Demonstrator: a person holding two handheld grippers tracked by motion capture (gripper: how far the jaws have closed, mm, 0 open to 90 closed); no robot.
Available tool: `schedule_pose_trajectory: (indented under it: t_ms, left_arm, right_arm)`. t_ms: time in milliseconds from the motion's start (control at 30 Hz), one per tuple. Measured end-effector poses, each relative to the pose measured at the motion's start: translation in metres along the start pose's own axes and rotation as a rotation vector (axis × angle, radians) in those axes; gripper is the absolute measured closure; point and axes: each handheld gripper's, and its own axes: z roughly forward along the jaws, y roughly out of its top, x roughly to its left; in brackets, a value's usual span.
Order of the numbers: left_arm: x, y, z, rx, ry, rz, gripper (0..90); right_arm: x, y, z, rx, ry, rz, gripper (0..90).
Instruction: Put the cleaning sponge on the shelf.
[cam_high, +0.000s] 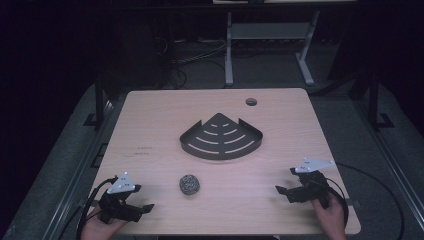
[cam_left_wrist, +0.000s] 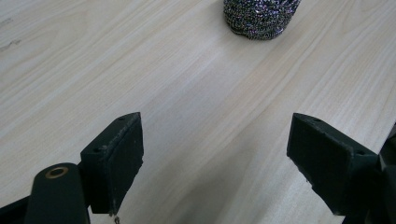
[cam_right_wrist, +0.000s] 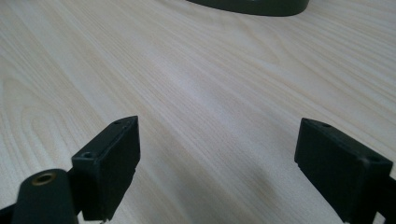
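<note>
My left gripper (cam_high: 141, 204) and right gripper (cam_high: 283, 188) rest released near the bench (cam_high: 150, 125) front corners; scouring ball (cam_high: 189, 183) between them, corner rack (cam_high: 221, 137) mid-bench, unobstructed.

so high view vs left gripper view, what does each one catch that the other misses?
High view alone: the dark metal corner shelf with curved slots at mid-table, the round cable hole near the far edge, the right claw held by a hand, and the floor and desk legs beyond.

Left gripper view alone: a close look along the left claw, its two black jaws wide apart with bare wood between them.

Both: the light wooden table and the round steel-wool scouring ball, which lies ahead of the left claw, untouched.
</note>
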Motion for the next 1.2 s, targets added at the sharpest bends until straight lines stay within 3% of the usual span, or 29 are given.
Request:
schedule_pose_trajectory:
  t_ms: [1200]
  left_arm:
    - [-0.009, 0.033, 0.012, 0.033, -0.034, 0.072, 18.1]
  right_arm:
    - [0.0, 0.001, -0.001, -0.012, 0.002, -0.001, 13.8]
